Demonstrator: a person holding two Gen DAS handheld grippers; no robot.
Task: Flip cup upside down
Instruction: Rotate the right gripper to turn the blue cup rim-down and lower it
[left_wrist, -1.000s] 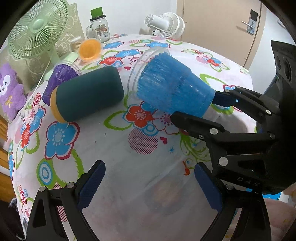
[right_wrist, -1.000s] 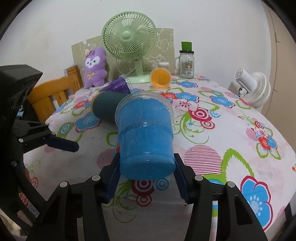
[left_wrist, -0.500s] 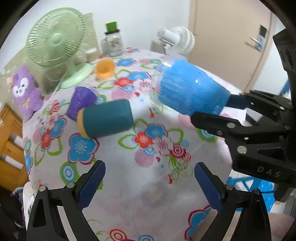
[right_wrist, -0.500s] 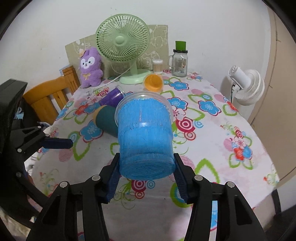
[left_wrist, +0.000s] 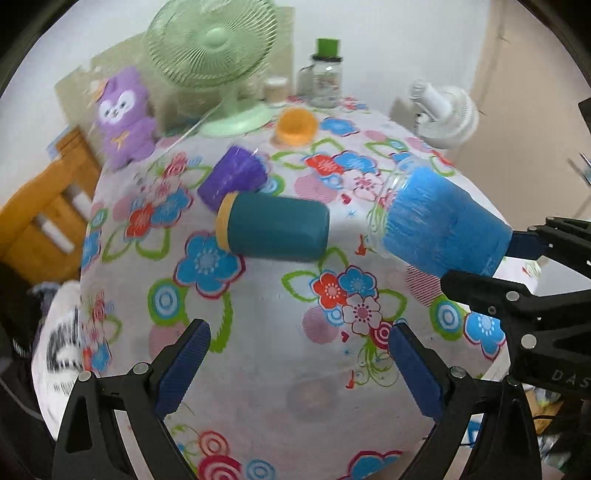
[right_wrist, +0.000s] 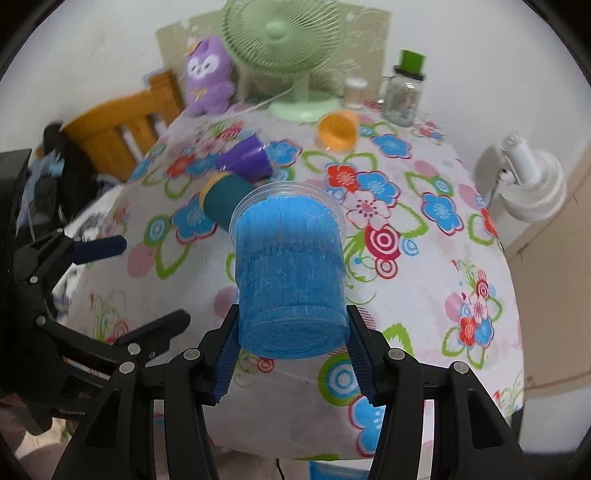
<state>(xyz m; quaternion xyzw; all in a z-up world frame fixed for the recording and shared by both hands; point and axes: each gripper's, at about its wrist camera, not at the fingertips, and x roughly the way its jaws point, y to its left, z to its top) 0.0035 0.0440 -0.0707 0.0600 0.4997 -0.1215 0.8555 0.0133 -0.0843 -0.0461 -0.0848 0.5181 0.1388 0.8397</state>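
Blue-padded, your right gripper (right_wrist: 291, 354) clamped the blue cup (right_wrist: 290, 273) by its base at lower centre of the right wrist view, rim pointing away, lifted above the floral tablecloth (right_wrist: 424, 236). Your left gripper (left_wrist: 295, 363) stood wide open and held nothing, low in its own frame. Beyond the blue cup a teal cup (left_wrist: 273, 232) lay on its side at centre frame, touching a purple cup (left_wrist: 234, 177); an orange cup (left_wrist: 297, 125) and green fan (left_wrist: 210, 44) sat toward the top.

A home room: floral-clothed table (left_wrist: 258, 332), plush toy (left_wrist: 125, 118), desk fan (left_wrist: 218, 55), wooden chair (left_wrist: 44, 206).
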